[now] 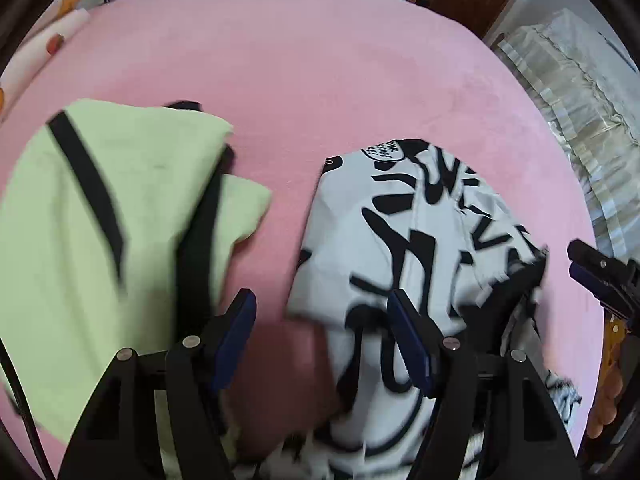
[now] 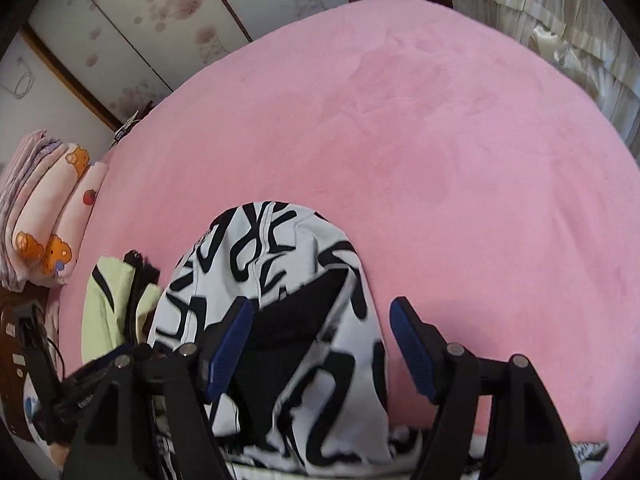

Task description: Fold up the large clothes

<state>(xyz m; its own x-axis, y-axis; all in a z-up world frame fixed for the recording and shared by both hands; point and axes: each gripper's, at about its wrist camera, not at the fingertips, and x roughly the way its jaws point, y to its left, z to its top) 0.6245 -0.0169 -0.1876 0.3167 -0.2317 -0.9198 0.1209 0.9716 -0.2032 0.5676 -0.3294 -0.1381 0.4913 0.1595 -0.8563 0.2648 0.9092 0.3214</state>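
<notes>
From my left wrist view, my left tongs (image 1: 322,312) stand apart, holding nothing, above the pink fleece bed (image 1: 320,64). A pale green garment with black stripes (image 1: 120,216) lies folded near the left edge.

From my right, the right tongs (image 2: 322,320) gape over the white black-lettered garment (image 2: 280,320), rumpled at the near edge; I judge its folding remains.

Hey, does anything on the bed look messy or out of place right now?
The black-and-white garment lies rumpled rather than flat on the pink bed cover, its near end bunched. The yellow-green garment beside it lies loosely folded.
</notes>
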